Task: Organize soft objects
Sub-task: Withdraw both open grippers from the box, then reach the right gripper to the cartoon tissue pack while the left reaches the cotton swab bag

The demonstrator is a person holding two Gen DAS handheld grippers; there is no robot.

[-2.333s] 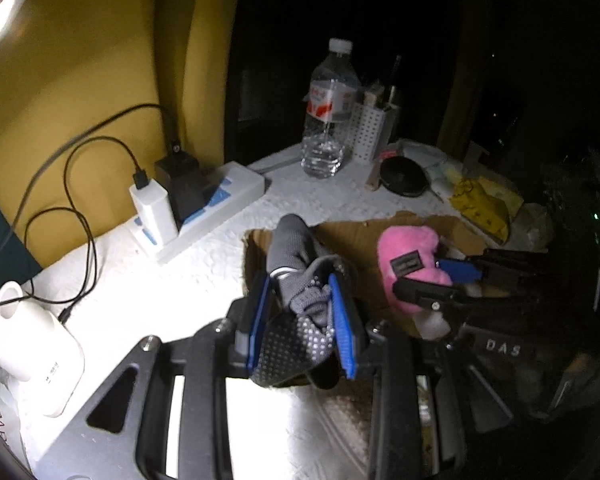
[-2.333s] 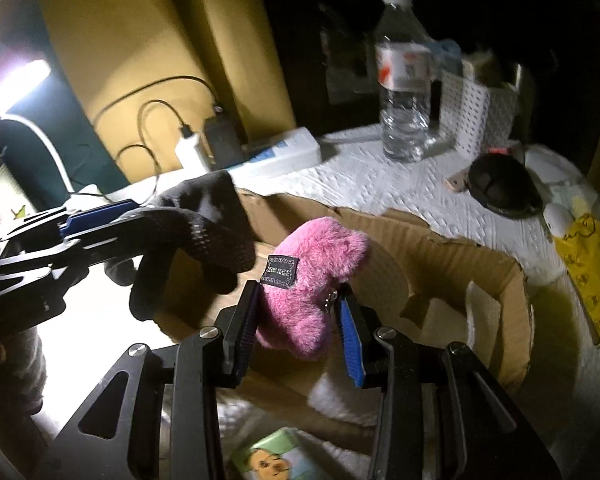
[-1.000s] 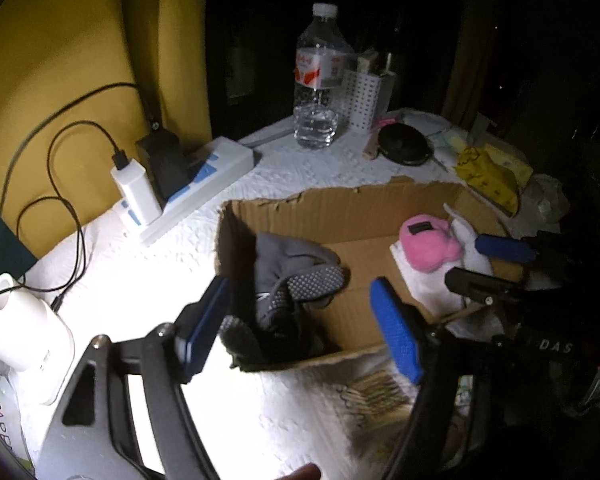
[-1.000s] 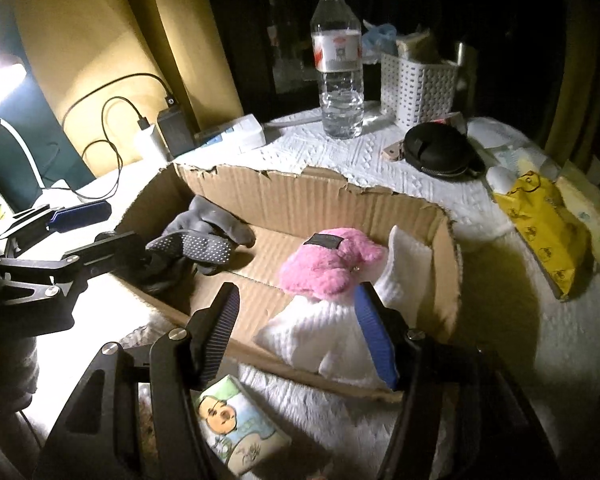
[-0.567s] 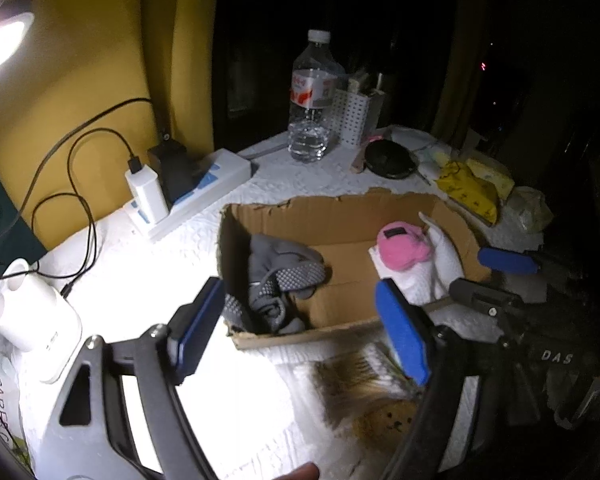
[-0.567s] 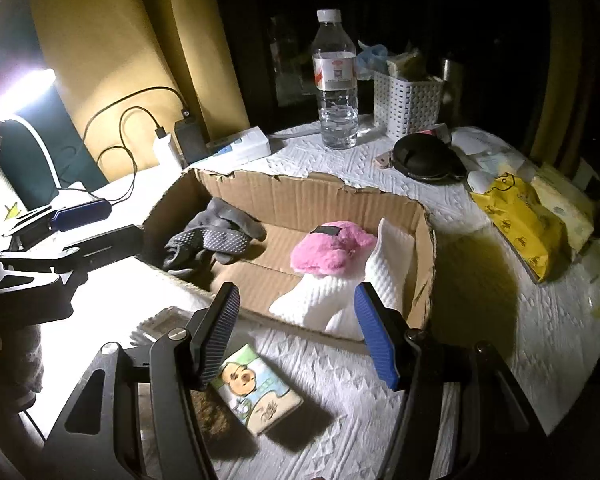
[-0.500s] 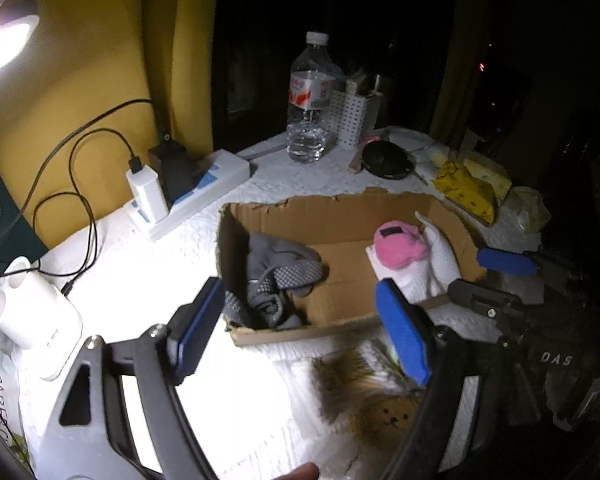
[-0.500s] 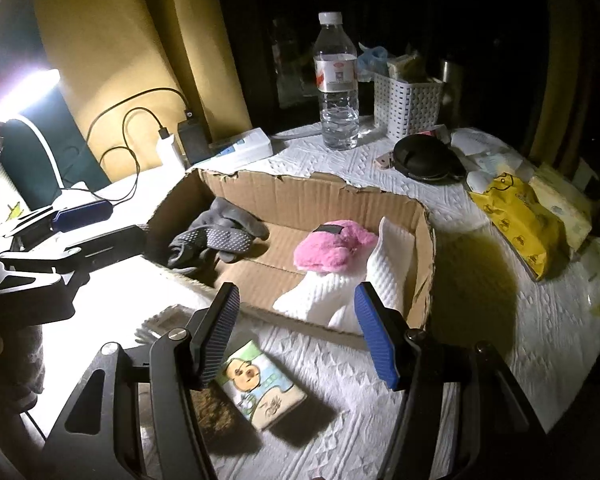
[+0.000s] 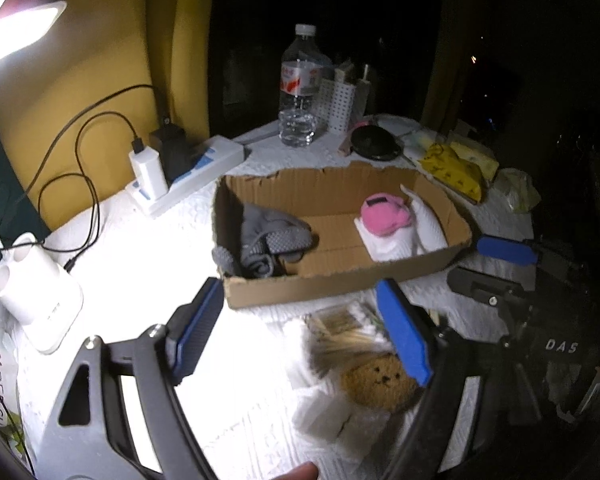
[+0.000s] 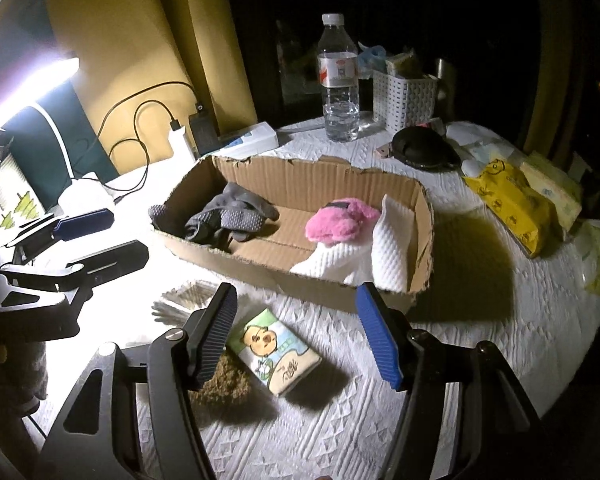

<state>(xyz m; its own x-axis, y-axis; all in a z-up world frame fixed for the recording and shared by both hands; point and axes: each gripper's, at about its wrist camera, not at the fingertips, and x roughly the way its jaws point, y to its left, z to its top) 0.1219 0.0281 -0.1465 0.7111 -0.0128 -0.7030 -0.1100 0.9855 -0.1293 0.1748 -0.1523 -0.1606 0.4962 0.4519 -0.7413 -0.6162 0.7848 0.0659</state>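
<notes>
Left wrist view: left hand-held gripper (image 9: pixel 302 330) wide, nothing between its pads, above table (image 9: pixel 140 264) before box (image 9: pixel 340 280); grey glove (image 9: pixel 268 240) at box's left end, pink plush (image 9: pixel 384 216) on white cloth (image 9: pixel 392 246) at its right end. Right wrist view: right hand-held gripper (image 10: pixel 300 330) opening, empty, over tissue pack (image 10: pixel 276 350); brown plush (image 10: pixel 224 384) beside pack

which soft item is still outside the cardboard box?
The brown knitted plush with a stitched face, lying on the white tablecloth in front of the cardboard box. The grey gloves and pink plush are inside.
</notes>
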